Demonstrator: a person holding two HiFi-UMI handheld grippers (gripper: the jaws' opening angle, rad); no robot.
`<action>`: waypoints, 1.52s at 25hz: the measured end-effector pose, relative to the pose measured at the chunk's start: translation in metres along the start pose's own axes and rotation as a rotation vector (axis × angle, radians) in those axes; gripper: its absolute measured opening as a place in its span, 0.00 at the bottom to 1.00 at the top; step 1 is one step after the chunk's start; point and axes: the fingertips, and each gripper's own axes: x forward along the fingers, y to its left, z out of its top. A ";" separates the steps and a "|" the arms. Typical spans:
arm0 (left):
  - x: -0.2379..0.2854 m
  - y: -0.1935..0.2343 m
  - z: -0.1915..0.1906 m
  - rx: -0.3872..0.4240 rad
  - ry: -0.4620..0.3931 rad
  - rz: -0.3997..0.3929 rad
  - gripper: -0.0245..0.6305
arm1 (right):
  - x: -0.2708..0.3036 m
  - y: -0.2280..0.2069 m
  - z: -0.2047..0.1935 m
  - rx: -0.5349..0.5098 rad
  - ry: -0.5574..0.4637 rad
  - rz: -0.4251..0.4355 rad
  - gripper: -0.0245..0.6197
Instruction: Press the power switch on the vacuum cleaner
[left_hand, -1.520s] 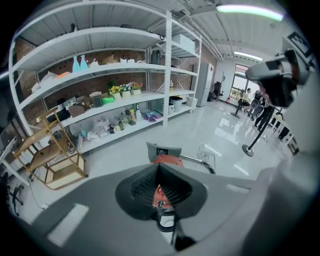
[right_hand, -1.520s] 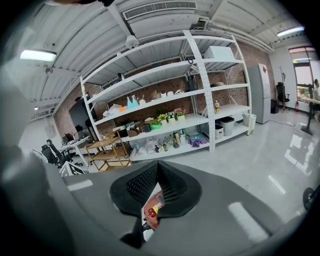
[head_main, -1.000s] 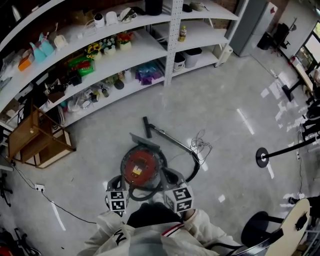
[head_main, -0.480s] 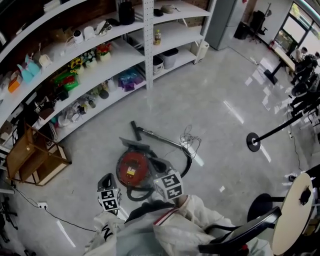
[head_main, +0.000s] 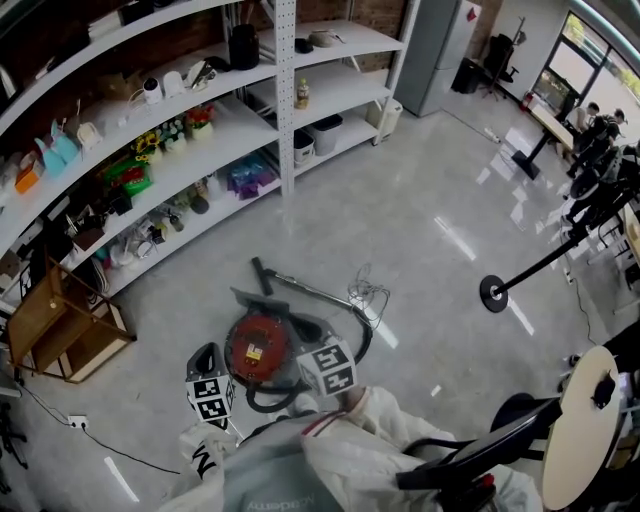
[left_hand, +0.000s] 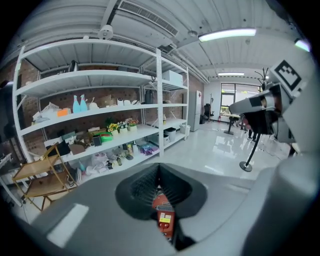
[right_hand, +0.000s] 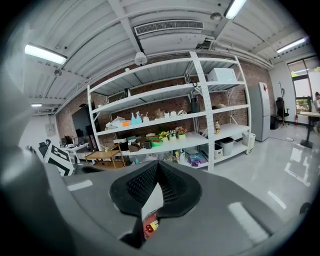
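The grey floor (head_main: 430, 200) carries everything. One long white shelving (head_main: 330, 110) stands along the far left, out of my way. One red vacuum cleaner (head_main: 256, 345) sits on the floor near me, just in front of my two grippers, so I judge the approach to its switch is only beginning. Its one hose (head_main: 365, 338) curls to the right, and one wand (head_main: 305, 290) lies just beyond it. The left gripper (left_hand: 159, 175) has its fingers clenched on nothing, with the red body visible under them. The right gripper (right_hand: 157, 182) is clenched and empty too, probably for poking with the tips. The switch itself I cannot make out.
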 end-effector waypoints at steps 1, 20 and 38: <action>-0.001 -0.003 0.003 0.001 -0.008 -0.003 0.04 | -0.001 -0.002 0.002 -0.003 -0.002 -0.002 0.04; -0.015 -0.016 0.031 -0.005 -0.077 0.016 0.04 | -0.006 -0.002 0.018 -0.027 -0.033 0.034 0.04; -0.039 -0.029 0.056 0.011 -0.128 0.072 0.04 | -0.015 -0.017 0.015 -0.006 -0.052 0.076 0.04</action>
